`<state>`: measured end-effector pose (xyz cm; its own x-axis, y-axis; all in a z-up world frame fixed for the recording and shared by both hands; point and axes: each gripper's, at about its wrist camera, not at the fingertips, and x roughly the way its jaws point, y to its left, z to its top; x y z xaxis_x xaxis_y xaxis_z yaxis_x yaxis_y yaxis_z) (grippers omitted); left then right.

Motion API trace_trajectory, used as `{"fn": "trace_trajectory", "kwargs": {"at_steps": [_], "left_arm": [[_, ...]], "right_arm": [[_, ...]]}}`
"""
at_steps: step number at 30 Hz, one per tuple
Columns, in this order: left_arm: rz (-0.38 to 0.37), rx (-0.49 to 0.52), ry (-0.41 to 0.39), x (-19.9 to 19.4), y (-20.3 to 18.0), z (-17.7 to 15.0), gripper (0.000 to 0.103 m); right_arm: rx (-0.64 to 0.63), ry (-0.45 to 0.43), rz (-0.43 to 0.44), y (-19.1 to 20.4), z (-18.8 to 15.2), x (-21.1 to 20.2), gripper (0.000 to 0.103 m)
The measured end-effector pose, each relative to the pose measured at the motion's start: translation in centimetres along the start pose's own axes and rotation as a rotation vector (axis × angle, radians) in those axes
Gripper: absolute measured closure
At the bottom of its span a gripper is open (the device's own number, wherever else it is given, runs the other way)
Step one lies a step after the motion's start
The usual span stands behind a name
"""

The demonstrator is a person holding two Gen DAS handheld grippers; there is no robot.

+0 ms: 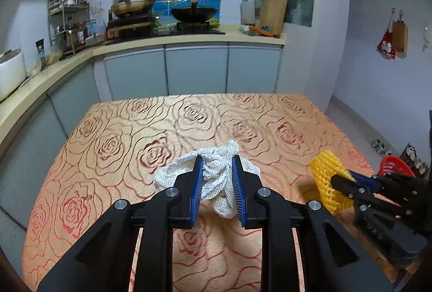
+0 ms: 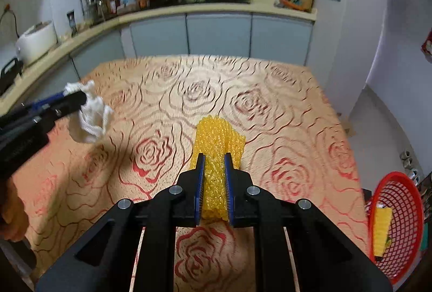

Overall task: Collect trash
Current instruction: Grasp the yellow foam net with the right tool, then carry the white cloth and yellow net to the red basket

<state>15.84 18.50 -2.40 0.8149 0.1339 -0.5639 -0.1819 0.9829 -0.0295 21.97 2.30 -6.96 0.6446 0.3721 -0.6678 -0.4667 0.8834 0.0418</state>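
My left gripper is shut on a crumpled white foam net and holds it above the rose-patterned tablecloth. The white net and the left gripper also show at the left of the right wrist view. My right gripper is shut on a yellow foam net and holds it above the table. The yellow net and the right gripper also show at the right of the left wrist view.
A red mesh basket stands beside the table's right edge and holds a yellow piece of trash; its rim shows in the left wrist view. A kitchen counter with cabinets runs behind and along the left of the table.
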Motion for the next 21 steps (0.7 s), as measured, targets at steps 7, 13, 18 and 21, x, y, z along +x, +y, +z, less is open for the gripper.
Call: {"fn": "trace_trajectory", "kwargs": {"at_steps": [7, 13, 18, 21], "left_arm": [[-0.086, 0.067, -0.056, -1.4, -5.0, 1.5, 0.083], [-0.232, 0.171, -0.075, -1.7, -12.7, 2.2, 0.083], [-0.387, 0.25, -0.041, -1.0, -19.8, 1.6, 0.083], [-0.472, 0.294, -0.003, -0.4, -23.9, 0.7, 0.083]], "right_arm": [[0.086, -0.108, -0.072, -4.7, 0.4, -5.1, 0.089], [0.164, -0.155, -0.203, -11.0, -0.9, -9.3, 0.089], [0.25, -0.145, -0.315, -17.0, -3.5, -11.9, 0.089], [0.305, -0.131, -0.363, -20.3, -5.4, -13.1, 0.089]]}}
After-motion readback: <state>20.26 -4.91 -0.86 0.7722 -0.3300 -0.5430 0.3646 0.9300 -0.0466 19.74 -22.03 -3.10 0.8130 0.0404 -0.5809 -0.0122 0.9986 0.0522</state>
